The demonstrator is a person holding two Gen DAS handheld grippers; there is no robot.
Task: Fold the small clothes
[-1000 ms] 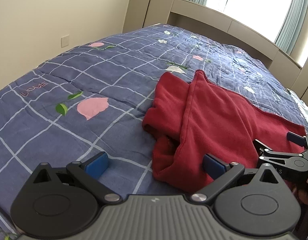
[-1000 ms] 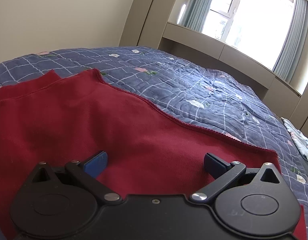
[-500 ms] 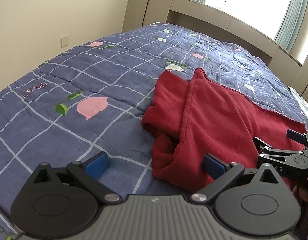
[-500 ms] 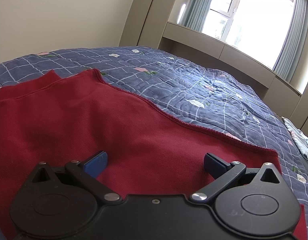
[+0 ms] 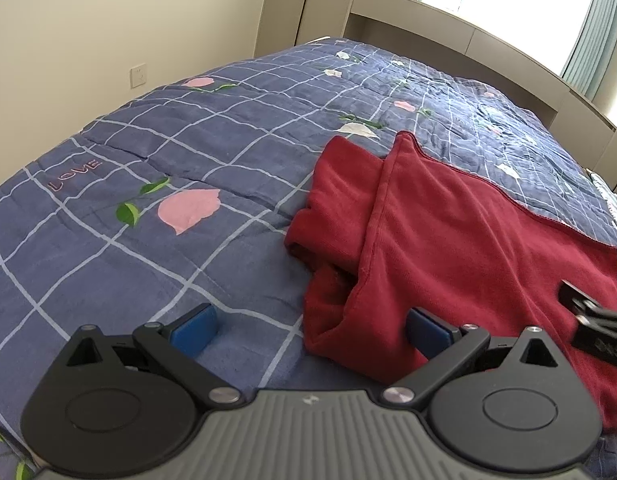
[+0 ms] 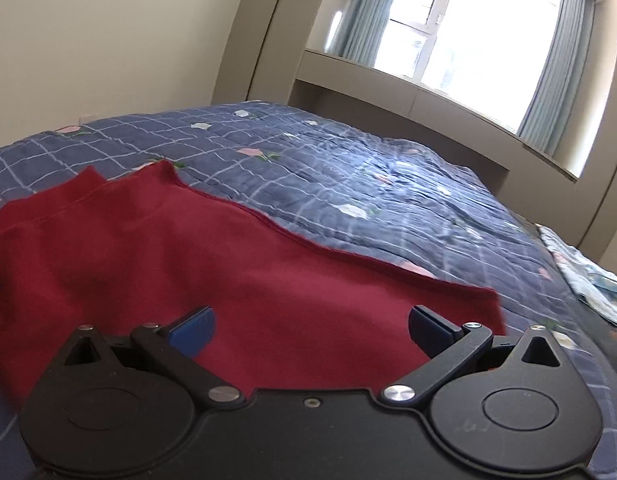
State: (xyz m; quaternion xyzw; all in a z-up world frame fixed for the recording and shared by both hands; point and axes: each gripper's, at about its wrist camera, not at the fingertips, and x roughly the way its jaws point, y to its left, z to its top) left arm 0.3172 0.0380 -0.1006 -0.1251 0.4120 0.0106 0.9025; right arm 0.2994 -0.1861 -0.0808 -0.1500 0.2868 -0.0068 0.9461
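A dark red garment lies partly folded on the blue checked bedspread, its left side bunched into a loose fold. My left gripper is open and empty, low over the garment's near left corner. My right gripper is open and empty above the garment's near right part, and its black body shows in the left wrist view at the right edge.
The bed fills both views. A wall with a socket is on the left. A wardrobe, a headboard shelf and a curtained window are beyond. A light patterned cloth lies at the bed's right edge.
The right gripper has pulled back and lifted, so its view tilts up and blurs. In the left wrist view it has slid toward the right edge. The left gripper shifted only slightly.
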